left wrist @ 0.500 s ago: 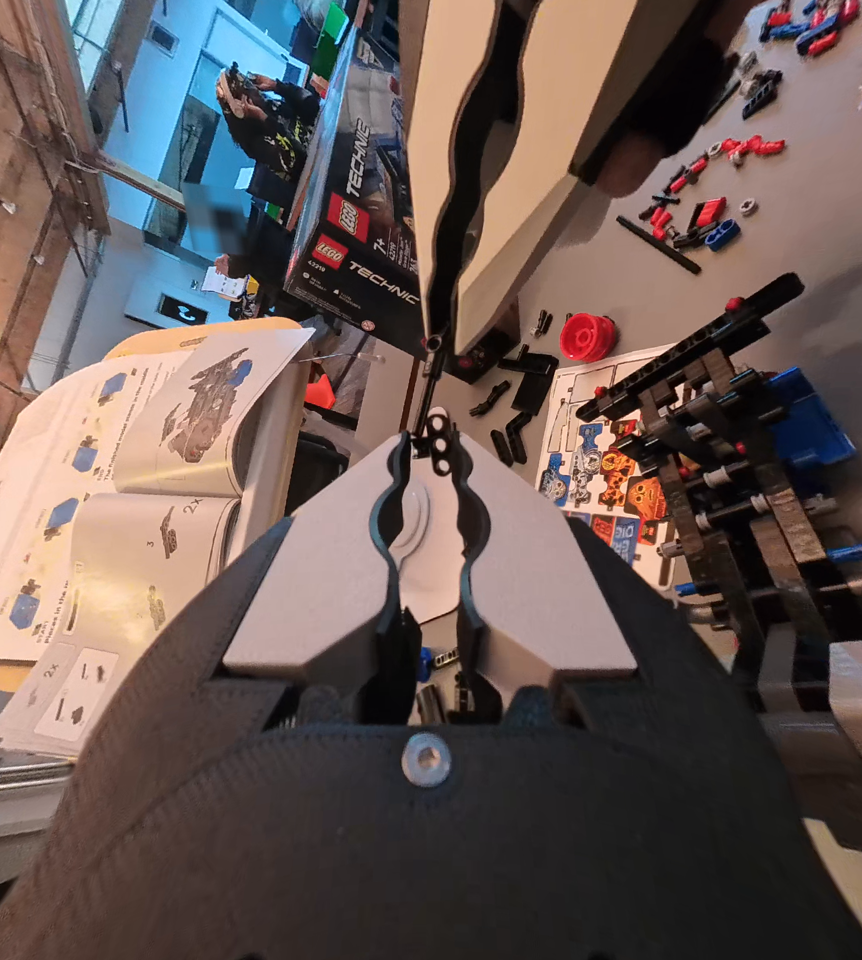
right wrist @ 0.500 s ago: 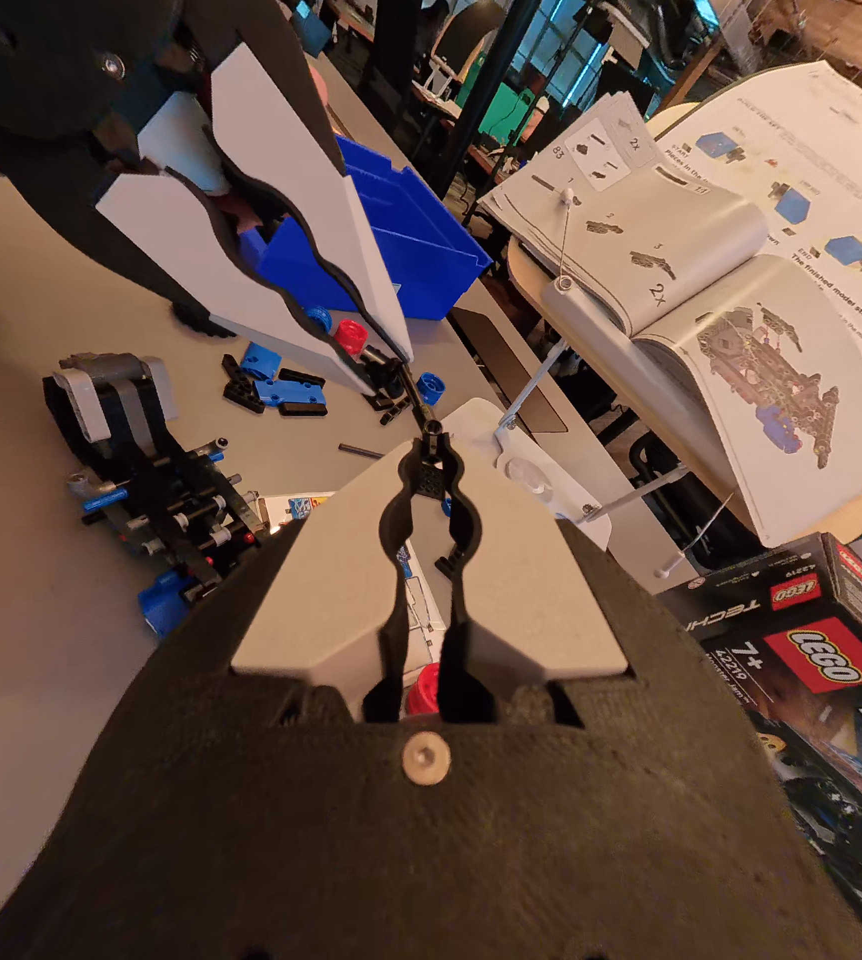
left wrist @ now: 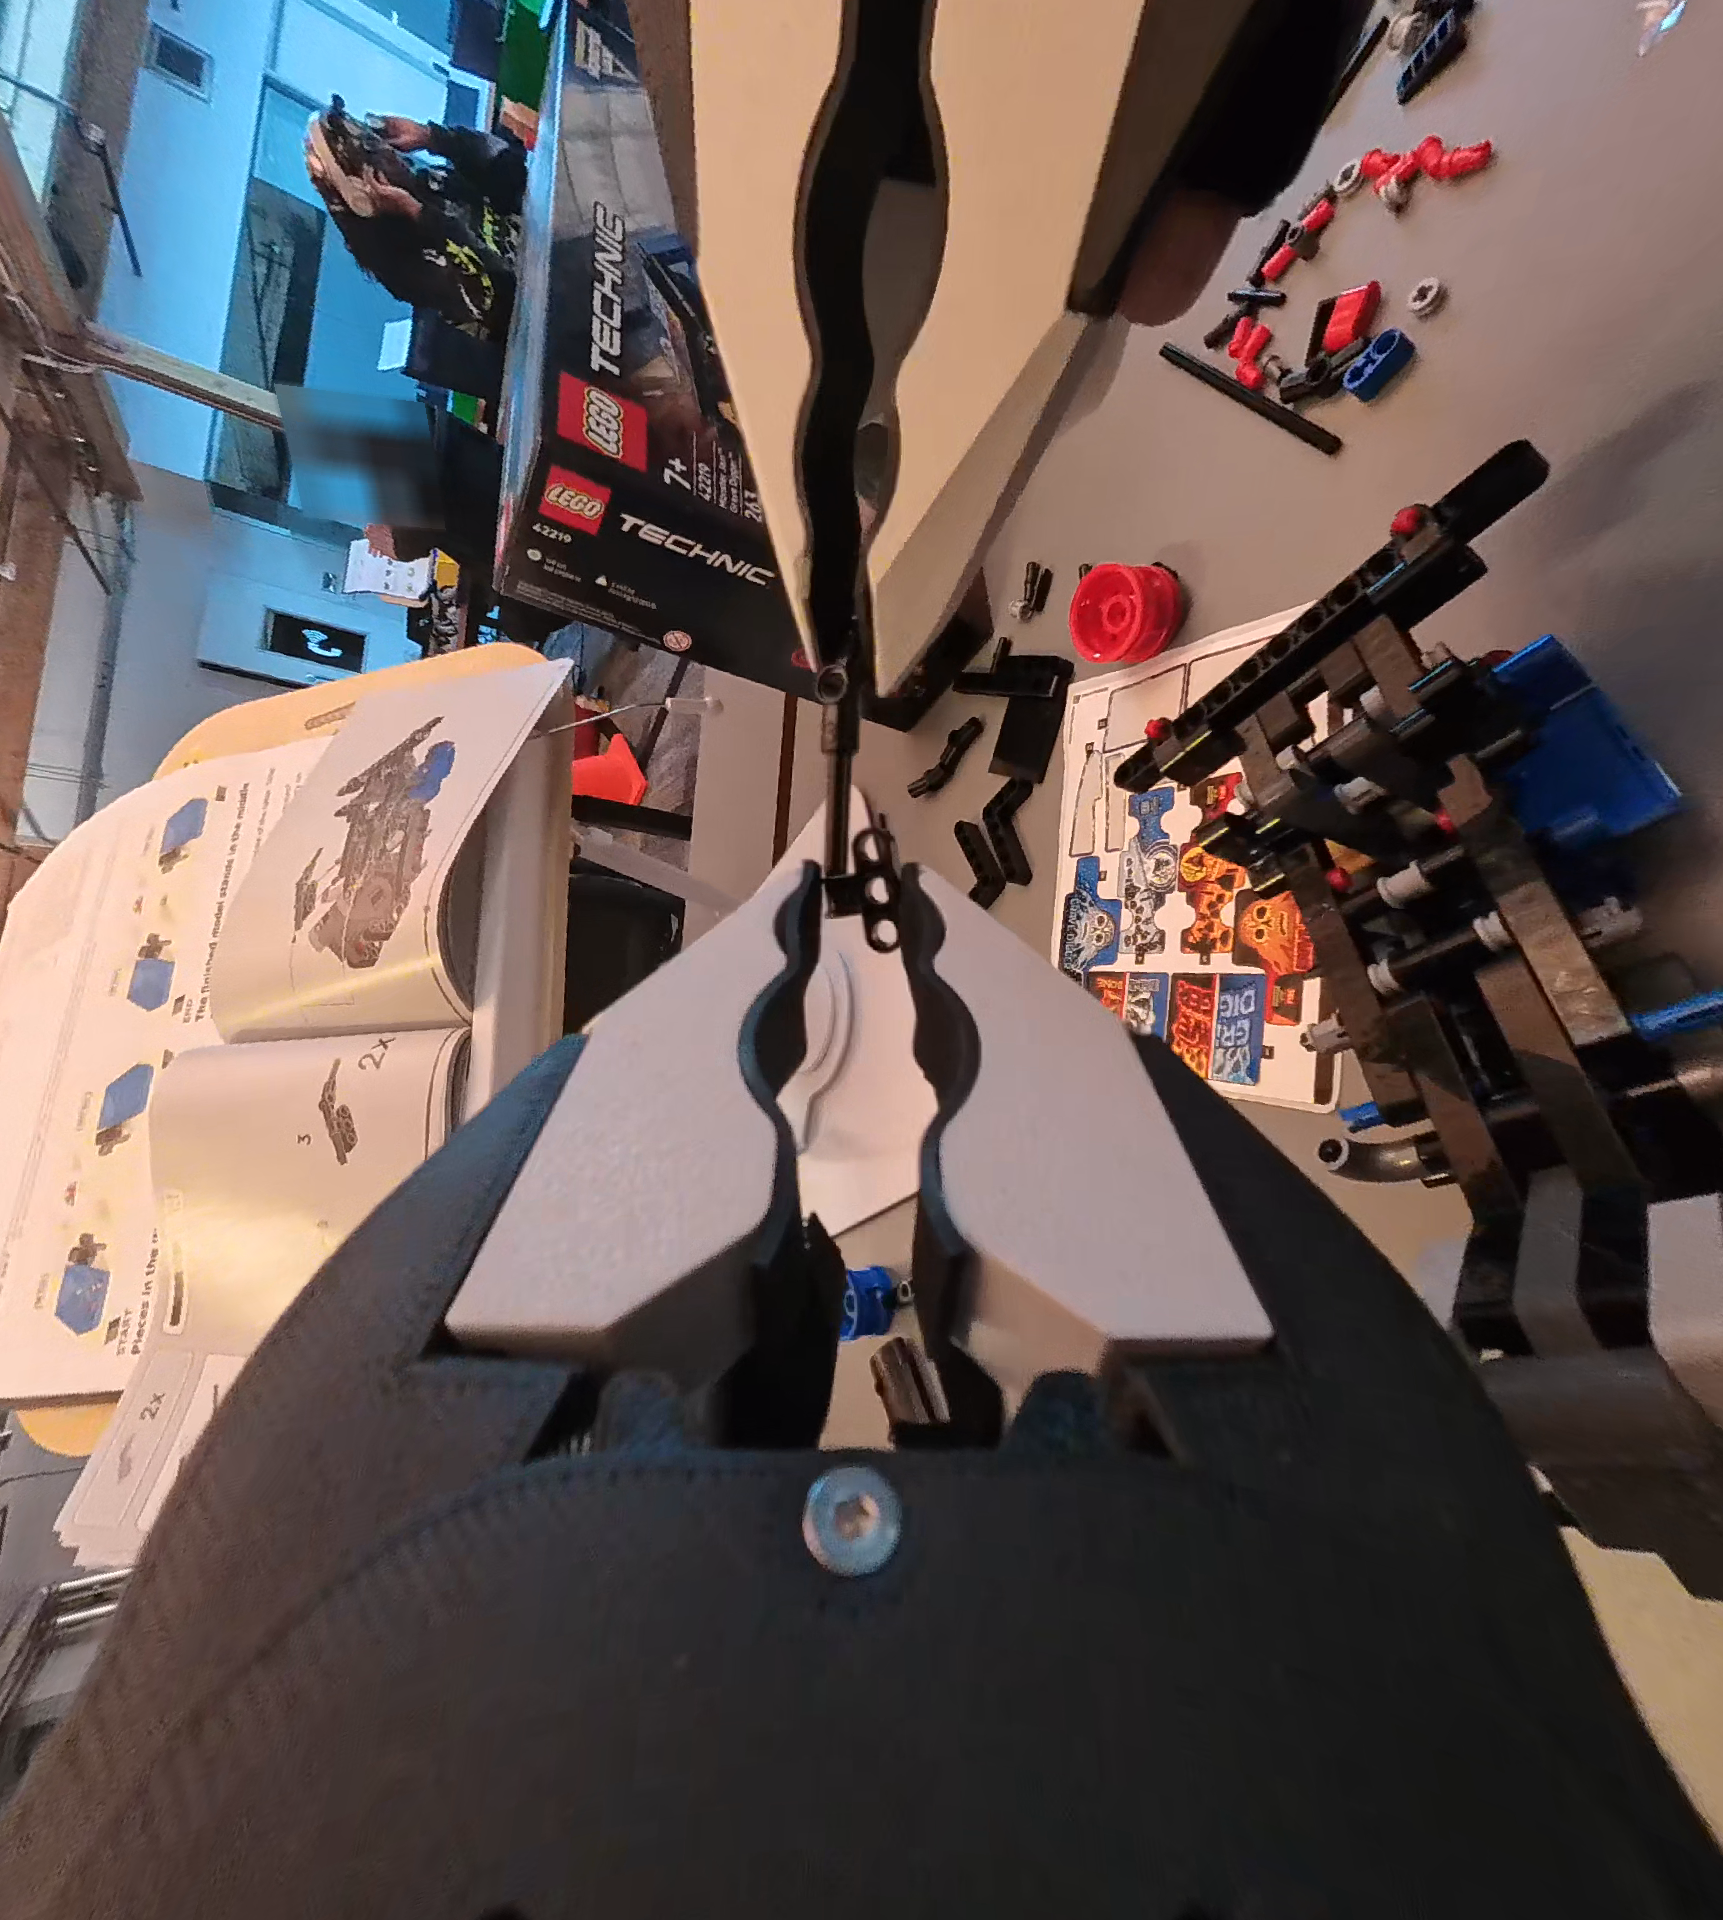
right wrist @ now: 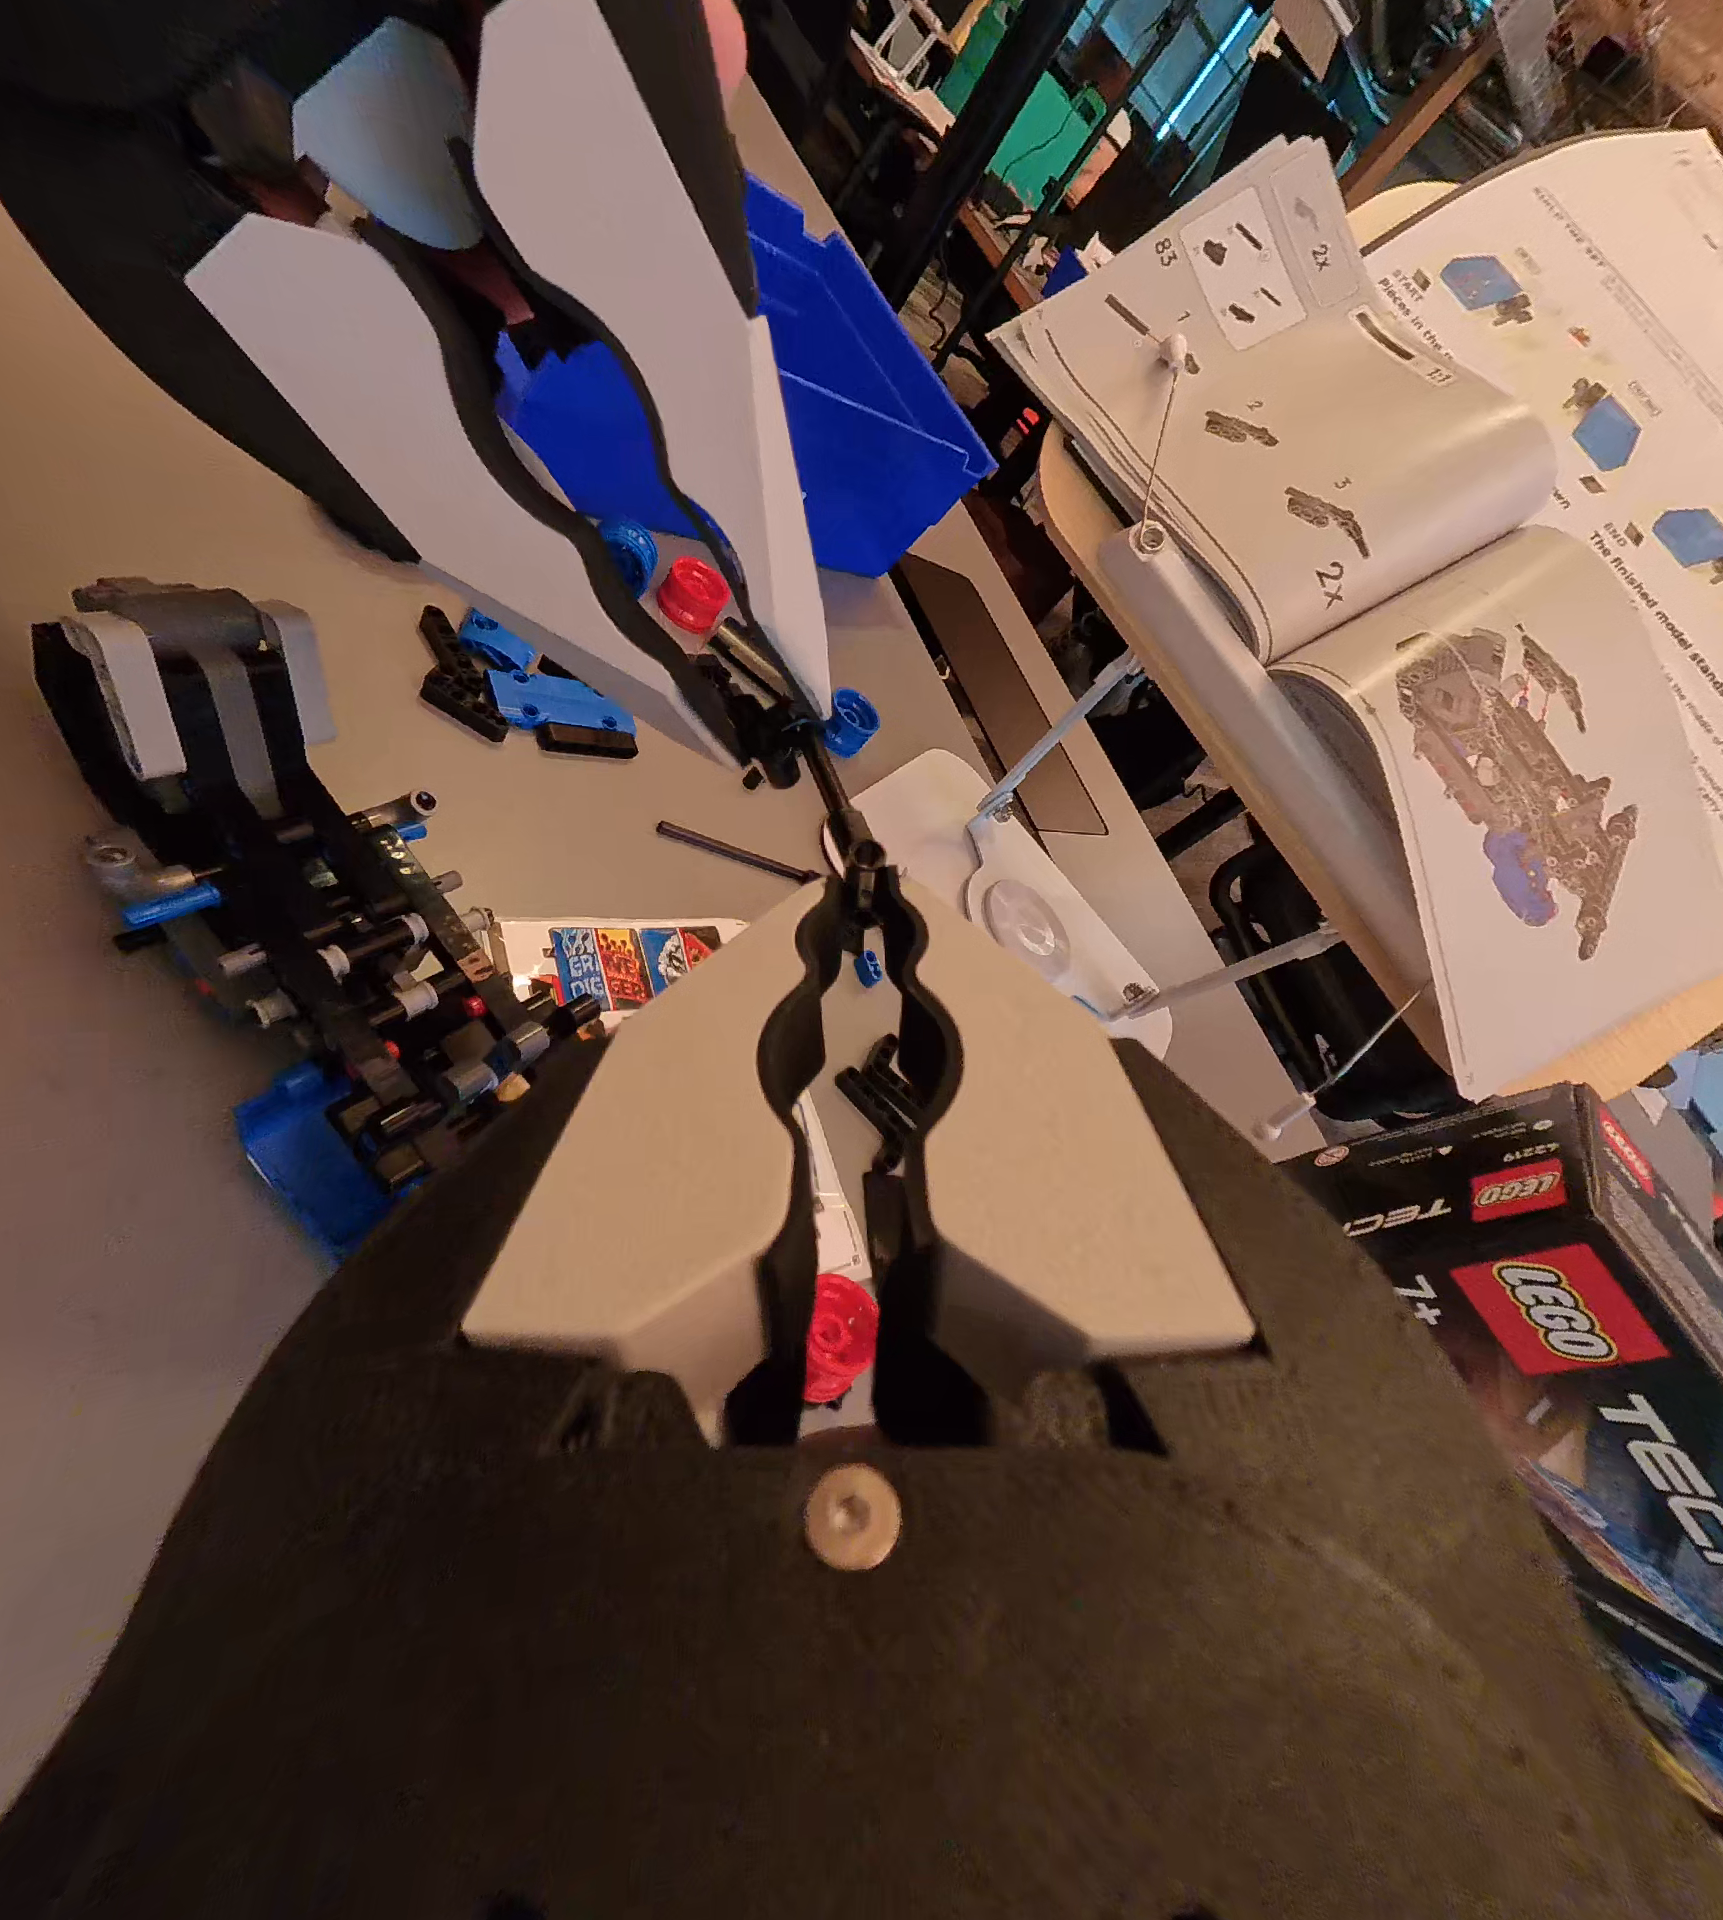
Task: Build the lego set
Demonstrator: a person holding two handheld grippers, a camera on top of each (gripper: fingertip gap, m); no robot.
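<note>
A thin black plastic axle [left wrist: 841, 769] hangs in the air between the two grippers, above the grey table [left wrist: 1615, 343] and beside the half-built black-and-blue model [left wrist: 1439, 862]. The left gripper [left wrist: 862, 894] pinches a small black holed connector [left wrist: 878, 883] at one end of the axle. The right gripper [right wrist: 862, 883] clamps the other end, on the side of the model toward the open instruction booklet [right wrist: 1459, 582].

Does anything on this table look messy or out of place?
Nothing looks broken or spilled. Loose red pieces and black pieces lie scattered around the half-built model, which rests partly on the sticker sheet. That seems ordinary mid-build clutter.
</note>
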